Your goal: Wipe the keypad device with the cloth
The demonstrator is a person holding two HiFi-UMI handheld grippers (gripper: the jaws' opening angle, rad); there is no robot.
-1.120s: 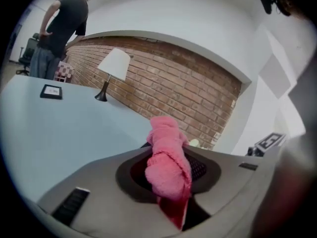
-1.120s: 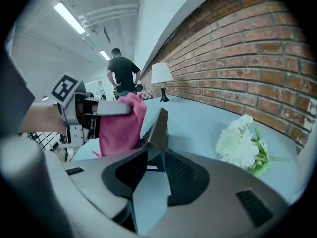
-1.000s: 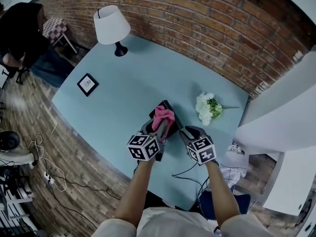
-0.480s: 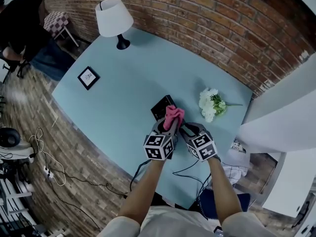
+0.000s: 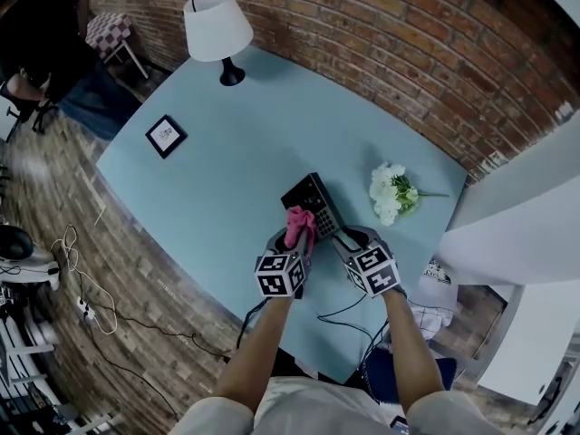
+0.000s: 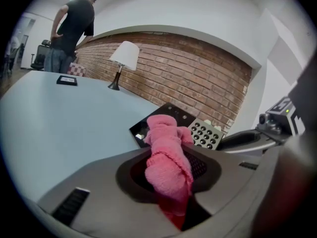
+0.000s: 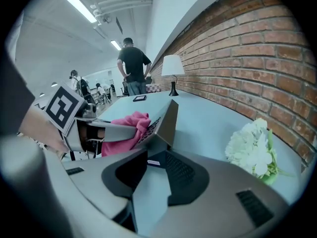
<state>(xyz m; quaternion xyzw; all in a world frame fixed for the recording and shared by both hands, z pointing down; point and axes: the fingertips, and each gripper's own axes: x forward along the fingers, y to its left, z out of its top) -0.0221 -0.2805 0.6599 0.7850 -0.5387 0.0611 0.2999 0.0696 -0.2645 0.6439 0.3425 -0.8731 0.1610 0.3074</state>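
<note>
The dark keypad device (image 5: 314, 198) lies on the light blue table (image 5: 227, 152), its grey keys (image 6: 206, 134) showing. A pink cloth (image 5: 299, 222) rests on its near left part. My left gripper (image 5: 294, 239) is shut on that cloth (image 6: 166, 148), which bulges out between the jaws. My right gripper (image 5: 344, 237) is at the device's near right end. In the right gripper view the device (image 7: 166, 119) stands tilted with its corner between the jaws of the right gripper (image 7: 154, 168), which is shut on it. The cloth (image 7: 132, 125) presses against its face.
White flowers (image 5: 390, 194) lie to the right of the device. A white lamp (image 5: 218, 27) stands at the table's far corner and a small framed picture (image 5: 165, 135) near the left edge. A person (image 5: 43, 36) stands beyond the table. Cables trail on the floor (image 5: 82, 315).
My left gripper has drawn the pink cloth back toward me across the device, so the keys now show. The right gripper has stayed at the device's near end.
</note>
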